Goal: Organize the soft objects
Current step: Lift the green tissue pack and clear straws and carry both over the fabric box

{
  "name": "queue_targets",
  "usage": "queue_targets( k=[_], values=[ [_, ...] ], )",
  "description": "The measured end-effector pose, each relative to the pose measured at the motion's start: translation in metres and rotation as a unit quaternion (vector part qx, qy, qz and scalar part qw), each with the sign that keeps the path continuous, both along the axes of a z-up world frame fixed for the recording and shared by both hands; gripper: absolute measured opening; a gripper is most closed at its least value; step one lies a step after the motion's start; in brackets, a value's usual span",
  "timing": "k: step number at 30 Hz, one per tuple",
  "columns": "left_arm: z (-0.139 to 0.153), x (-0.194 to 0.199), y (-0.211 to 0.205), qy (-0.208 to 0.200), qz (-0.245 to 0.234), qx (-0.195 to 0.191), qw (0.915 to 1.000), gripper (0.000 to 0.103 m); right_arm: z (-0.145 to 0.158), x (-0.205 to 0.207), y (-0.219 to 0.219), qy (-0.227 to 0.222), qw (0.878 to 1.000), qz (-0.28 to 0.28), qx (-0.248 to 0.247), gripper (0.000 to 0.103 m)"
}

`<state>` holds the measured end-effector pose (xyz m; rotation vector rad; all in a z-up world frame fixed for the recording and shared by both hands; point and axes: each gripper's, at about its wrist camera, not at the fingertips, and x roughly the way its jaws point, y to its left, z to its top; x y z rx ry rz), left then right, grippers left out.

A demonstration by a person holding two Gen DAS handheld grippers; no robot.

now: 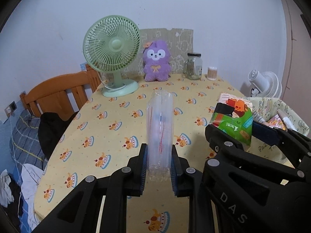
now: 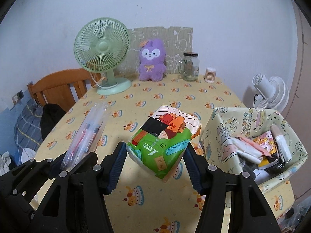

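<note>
My left gripper (image 1: 159,167) is shut on a clear plastic packet (image 1: 160,132) with pens or straws inside, held above the table; the packet also shows in the right wrist view (image 2: 85,134). My right gripper (image 2: 155,155) is shut on a green and white tissue pack (image 2: 165,136), held above the table; the tissue pack shows in the left wrist view (image 1: 233,120) too. A purple plush toy (image 2: 151,60) sits upright at the back of the table. A patterned fabric basket (image 2: 219,128) with several items stands at the right.
A green desk fan (image 2: 103,46) stands back left. A glass jar (image 2: 190,66) and a cotton swab tub (image 2: 210,74) stand back right. A wooden bed frame (image 2: 58,85) and bedding lie left of the table (image 2: 155,97). A white fan (image 2: 272,91) stands right.
</note>
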<state>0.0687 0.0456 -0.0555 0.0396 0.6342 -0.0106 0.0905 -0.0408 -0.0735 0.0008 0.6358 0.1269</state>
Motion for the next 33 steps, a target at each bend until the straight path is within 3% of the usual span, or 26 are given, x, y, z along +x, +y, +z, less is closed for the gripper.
queue_targets(
  k=[33],
  values=[
    [0.042, -0.012, -0.054, -0.059, -0.033, -0.013, 0.9976, 0.02, 0.045, -0.023, -0.057, -0.059, 0.998, -0.022, 0.001, 0.062]
  ],
)
